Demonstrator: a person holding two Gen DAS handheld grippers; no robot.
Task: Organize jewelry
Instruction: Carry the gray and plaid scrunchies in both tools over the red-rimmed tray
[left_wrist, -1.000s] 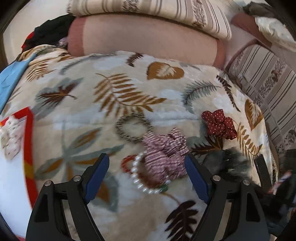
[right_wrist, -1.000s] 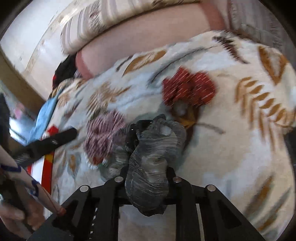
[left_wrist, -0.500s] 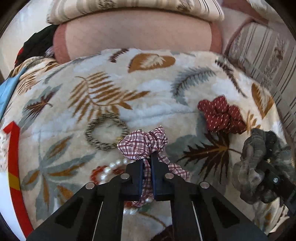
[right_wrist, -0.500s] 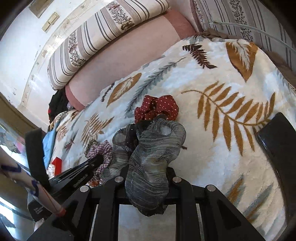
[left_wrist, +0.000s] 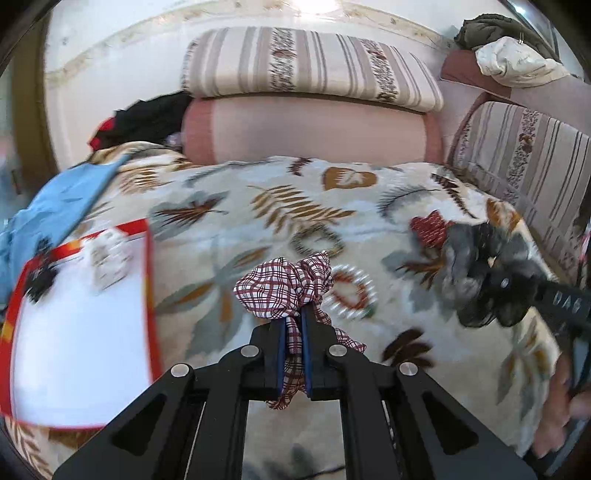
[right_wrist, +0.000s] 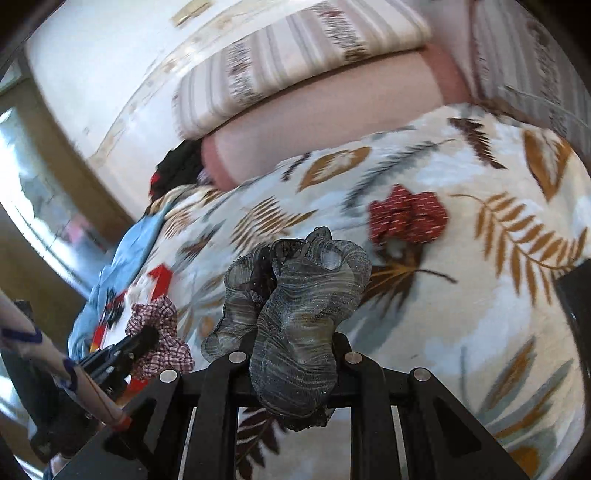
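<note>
Since the earlier frame my left gripper (left_wrist: 293, 349) has closed from wide open onto the plaid scrunchie (left_wrist: 284, 286) and lifted it off the bed blanket (left_wrist: 229, 221); the pearl bracelet (left_wrist: 351, 291) that lay under it is now uncovered on the blanket. Nearest in the left wrist view, the blue pads (left_wrist: 281, 352) clamp a fold of the plaid scrunchie, with the bunched bulk of it standing above the fingertips and a tail hanging below them. My right gripper (right_wrist: 291, 350) is closed on the grey striped scrunchie (right_wrist: 295, 302), which fills the gap between its fingers and droops behind them; the same gripper and scrunchie appear at the right edge of the left wrist view, blurred. Just beyond the plaid scrunchie, the pearl bracelet lies flat on the blanket around a red ring. Farther back lies the braided ring (left_wrist: 317, 240), apart from the bracelet. To the right, the red dotted scrunchie (right_wrist: 408, 219) rests on the blanket, near the grey striped scrunchie but not touching it. To the left, the red-framed white board (left_wrist: 81, 332) lies on the blanket, carrying a pale item (left_wrist: 107, 258) near its far edge and a dark item (left_wrist: 40, 280) at its far left corner; both are too blurred to identify. Beyond the board lies a blue cloth (left_wrist: 59, 199). At the far end, a pink bolster (left_wrist: 306, 129) carries a striped cushion (left_wrist: 310, 68) against the wall.
</note>
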